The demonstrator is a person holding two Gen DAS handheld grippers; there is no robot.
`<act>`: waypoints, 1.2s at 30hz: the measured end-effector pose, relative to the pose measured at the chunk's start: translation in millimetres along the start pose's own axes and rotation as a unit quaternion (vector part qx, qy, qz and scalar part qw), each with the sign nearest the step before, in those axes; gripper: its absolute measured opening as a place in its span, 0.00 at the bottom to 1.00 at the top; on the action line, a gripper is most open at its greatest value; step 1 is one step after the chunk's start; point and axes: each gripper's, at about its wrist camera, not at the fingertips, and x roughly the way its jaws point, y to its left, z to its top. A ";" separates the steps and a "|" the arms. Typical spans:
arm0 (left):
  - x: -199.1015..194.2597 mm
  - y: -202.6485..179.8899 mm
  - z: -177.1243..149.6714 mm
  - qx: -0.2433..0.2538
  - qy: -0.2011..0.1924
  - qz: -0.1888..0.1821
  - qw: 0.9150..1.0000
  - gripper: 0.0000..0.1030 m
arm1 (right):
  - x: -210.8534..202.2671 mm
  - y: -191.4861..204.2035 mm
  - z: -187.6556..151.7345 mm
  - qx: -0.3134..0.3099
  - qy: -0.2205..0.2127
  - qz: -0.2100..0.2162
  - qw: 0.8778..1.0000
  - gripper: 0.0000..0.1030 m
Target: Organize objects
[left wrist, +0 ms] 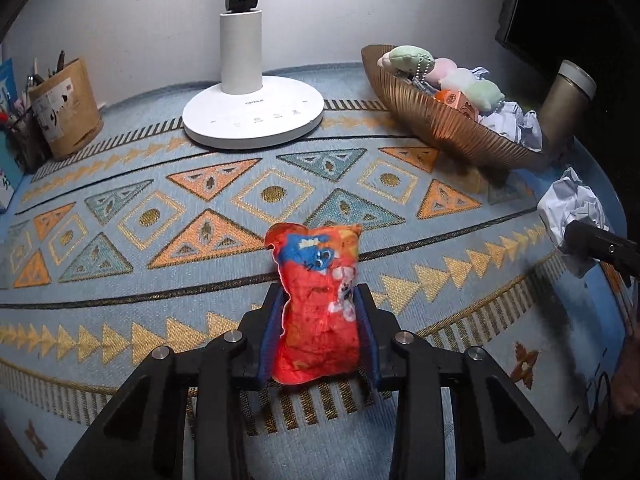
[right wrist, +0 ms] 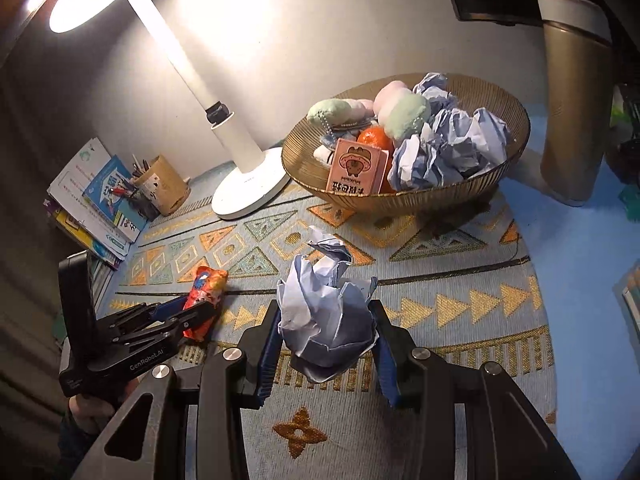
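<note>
A desk against a pale wall is filling both views, covered by a blue patterned mat point(left wrist: 120, 184) with orange and gold triangles. A white desk lamp point(left wrist: 252, 116) is standing at upper centre of the left wrist view, its head glowing at upper left in the right wrist view. A ribbed gold bowl point(right wrist: 404, 196) is sitting at upper right of centre in the right view, already holding plush toys, an orange, a pink box and crumpled paper. A tan flask point(right wrist: 572, 100) is standing at far right beside it; a pen cup point(left wrist: 66, 108) and a stack of books point(right wrist: 96, 200) are crowding the left edge.

The left gripper point(left wrist: 320, 312) is pinching a red snack pouch point(left wrist: 316, 300) between its blue pads, low centre of its own view, the pouch's top sticking up past the fingertips. It looks barely off the mat; contact underneath is hard to tell. The right gripper point(right wrist: 326, 336) is squeezing a paper ball point(right wrist: 326, 312), held above the mat at centre of the right view, below the bowl.

Step in hand, judging by the loaded bowl: carrying items over to it. Both hands are loaded. The next move is likely taking the paper ball over the near rim and spreading the jaws above the pile, high enough to avoid knocking the pink box, then bringing the pouch across.
</note>
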 end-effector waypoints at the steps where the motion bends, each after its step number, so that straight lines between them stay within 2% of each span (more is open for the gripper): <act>1: -3.5 -1.6 5.4 -0.002 -0.006 -0.018 1.000 0.30 | -5.1 -1.5 6.4 0.002 -0.008 0.003 1.000 0.39; 5: -17.6 -19.1 46.1 0.001 -0.039 -0.063 0.997 0.30 | -24.2 -4.0 46.7 0.001 -0.053 -0.019 0.998 0.39; 7: -20.7 -32.6 72.5 0.012 -0.059 -0.082 0.995 0.30 | -28.0 -4.9 73.4 0.003 -0.072 -0.060 0.996 0.39; 9: -20.3 -48.8 97.0 0.028 -0.084 -0.086 0.992 0.30 | -26.8 -7.4 100.1 0.006 -0.086 -0.101 0.991 0.40; 13: -2.3 -71.1 135.3 0.037 -0.105 -0.120 0.987 0.30 | -9.1 -23.9 145.9 0.015 -0.087 -0.163 0.983 0.40; 18: 30.4 -94.1 156.1 0.064 -0.106 -0.135 0.983 0.30 | 20.5 -44.3 175.5 0.008 -0.074 -0.238 0.968 0.40; 19: 38.0 -96.4 158.8 0.067 -0.104 -0.139 0.983 0.31 | 26.1 -48.0 178.8 0.007 -0.068 -0.239 0.969 0.42; 20: 44.9 -99.3 160.1 0.070 -0.099 -0.140 0.983 0.32 | 31.0 -51.8 180.8 0.007 -0.062 -0.243 0.968 0.48; 21: 50.8 -101.4 160.4 0.071 -0.096 -0.140 0.983 0.37 | 35.0 -55.3 182.1 0.007 -0.058 -0.252 0.966 0.58; 22: 55.1 -101.8 160.8 0.070 -0.096 -0.134 0.984 0.43 | 36.8 -57.3 183.1 0.005 -0.059 -0.260 0.964 0.61; 25: 61.6 -99.2 160.2 0.063 -0.086 -0.128 0.986 0.48 | 33.5 -57.2 179.6 -0.004 -0.061 -0.256 0.965 0.61; 28: 56.9 -93.9 156.0 0.057 -0.082 -0.127 0.987 0.49 | 23.5 -52.2 172.6 -0.005 -0.067 -0.251 0.966 0.61; 31: 39.3 -84.7 146.6 0.046 -0.091 -0.126 0.987 0.49 | 9.4 -38.7 159.8 -0.015 -0.070 -0.245 0.967 0.61; 34: 12.5 -69.4 134.3 0.035 -0.104 -0.121 0.987 0.49 | -9.0 -19.1 141.1 -0.022 -0.071 -0.217 0.973 0.61; 36: -8.8 -55.0 122.1 0.018 -0.114 -0.120 0.986 0.55 | -20.4 -3.1 123.4 -0.029 -0.069 -0.197 0.978 0.62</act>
